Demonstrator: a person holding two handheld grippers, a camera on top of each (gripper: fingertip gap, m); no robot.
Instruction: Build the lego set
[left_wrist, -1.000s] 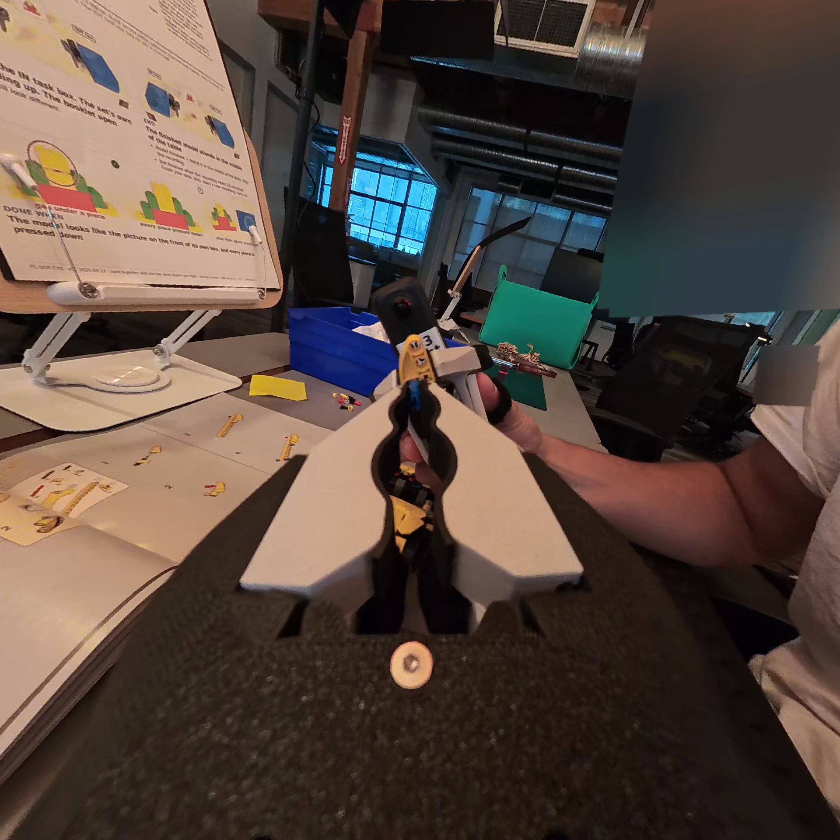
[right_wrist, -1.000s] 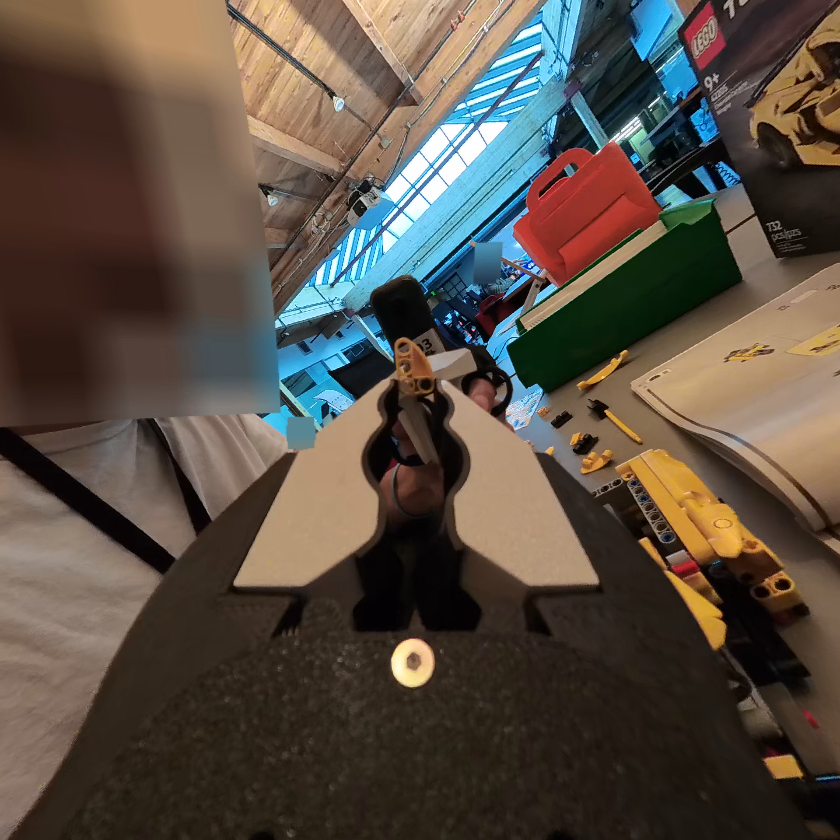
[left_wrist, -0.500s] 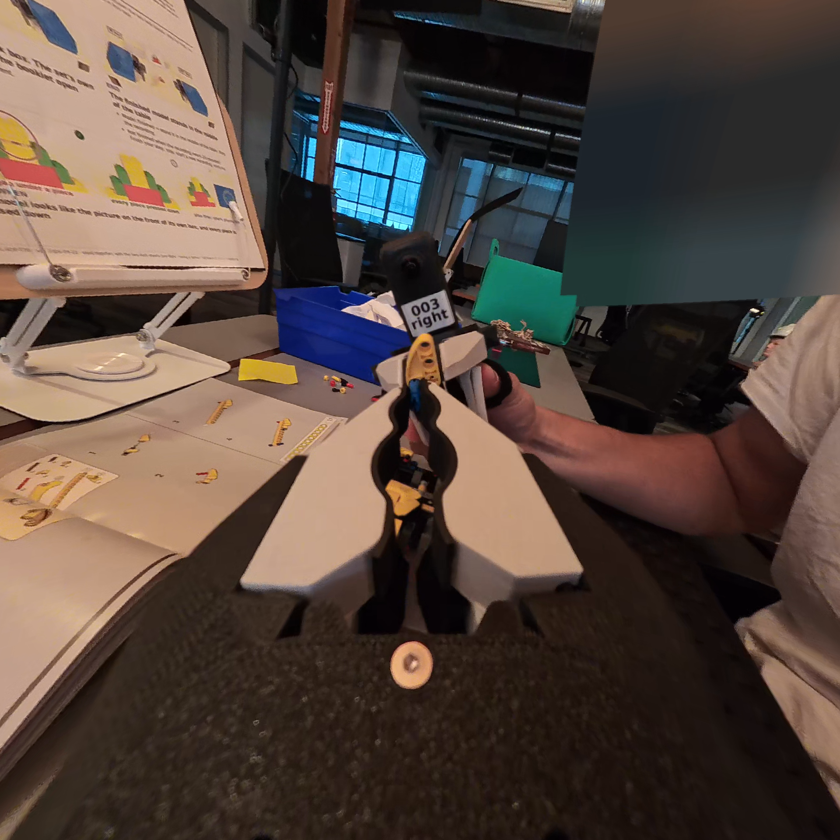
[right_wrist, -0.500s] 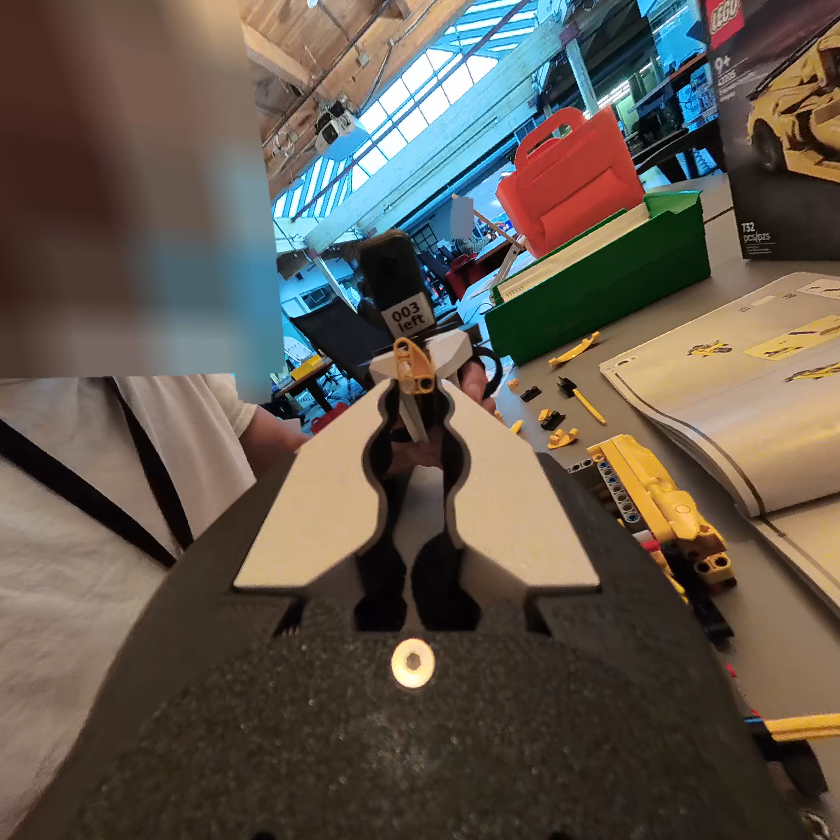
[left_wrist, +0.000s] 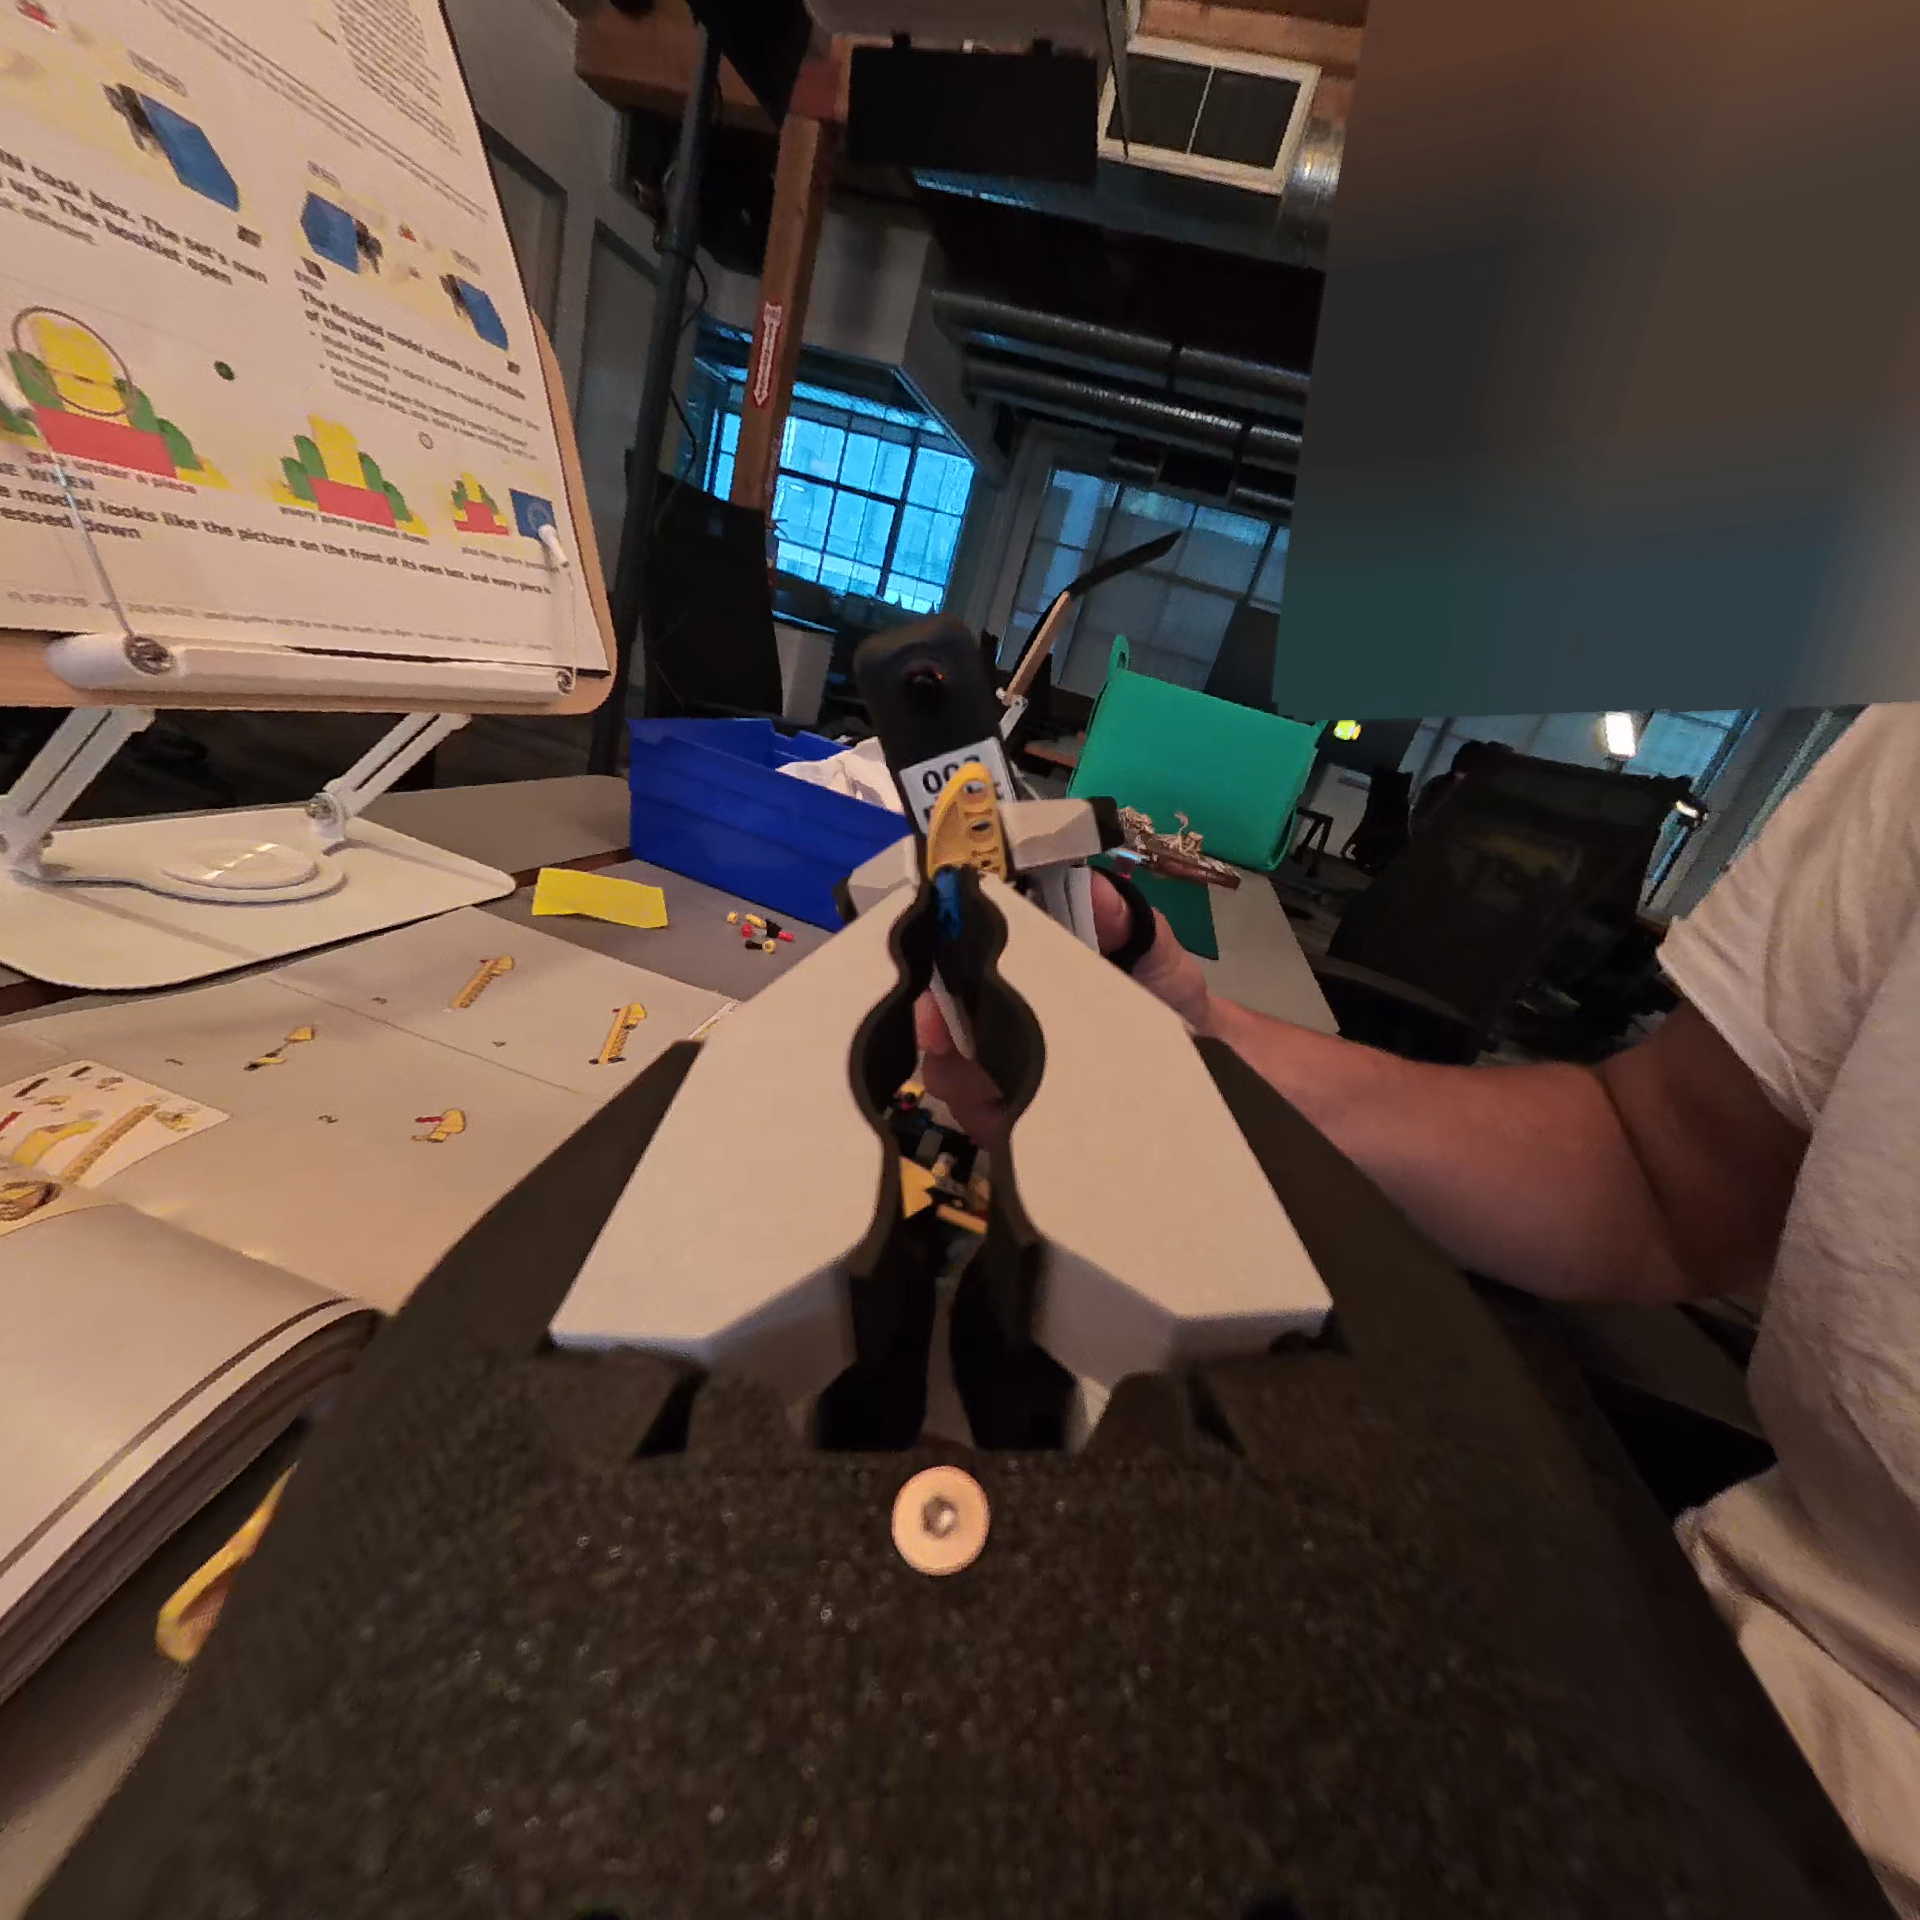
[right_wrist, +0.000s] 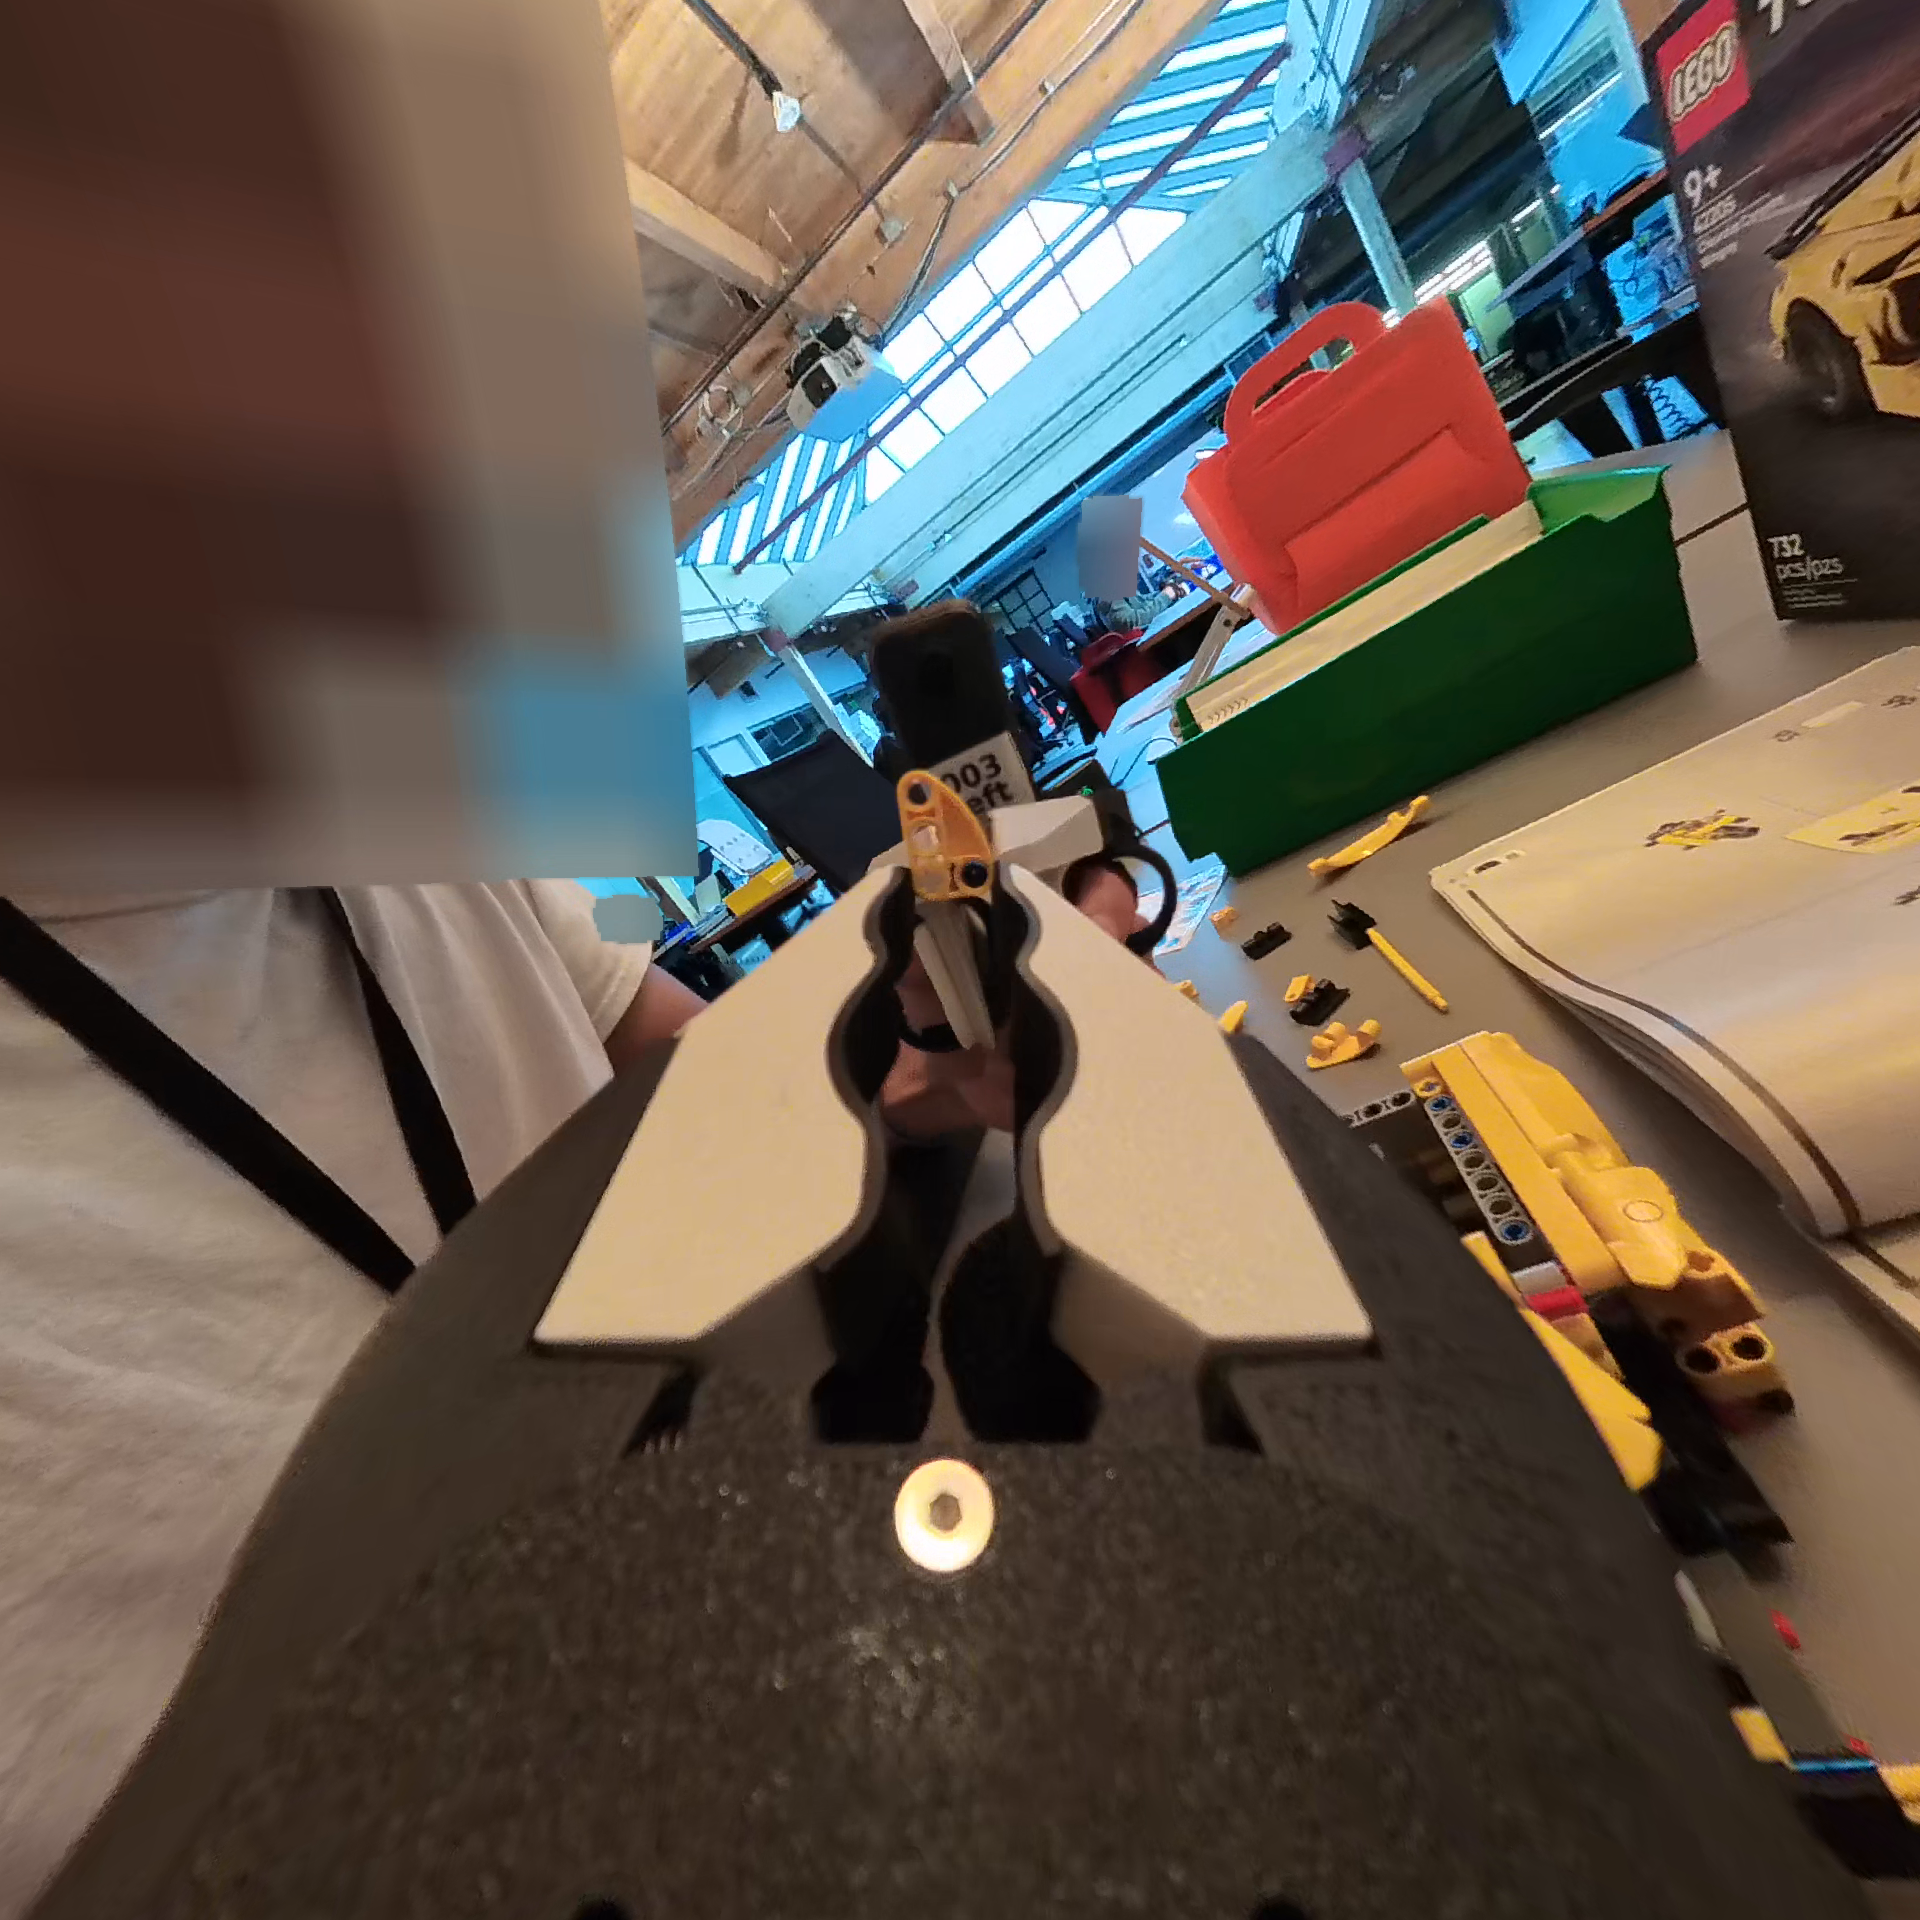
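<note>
My left gripper (left_wrist: 948, 902) and right gripper (right_wrist: 951, 885) meet tip to tip in the air above the table. In the left wrist view my fingers are shut on a blue pin (left_wrist: 945, 900) that sits in a small yellow curved piece (left_wrist: 968, 829). In the right wrist view my fingers are shut on the lower end of that yellow piece (right_wrist: 938, 836), and the pin (right_wrist: 975, 873) shows in its hole. The partly built yellow car model (right_wrist: 1538, 1216) lies on the table below right; it also shows through the gap in the left wrist view (left_wrist: 935, 1169).
An open instruction booklet (right_wrist: 1714, 966) (left_wrist: 208, 1195) lies on the table. Loose yellow and black parts (right_wrist: 1340, 1039) lie beyond the model. A green bin (right_wrist: 1455, 727), the set's box (right_wrist: 1829, 312), a blue bin (left_wrist: 748, 810) and a sheet stand (left_wrist: 260, 312) stand behind. A person's forearm (left_wrist: 1455, 1143) reaches in.
Both grippers stay shut and joined at the yellow piece. The pair has shifted and tilted slightly, so the background has moved in both views.
</note>
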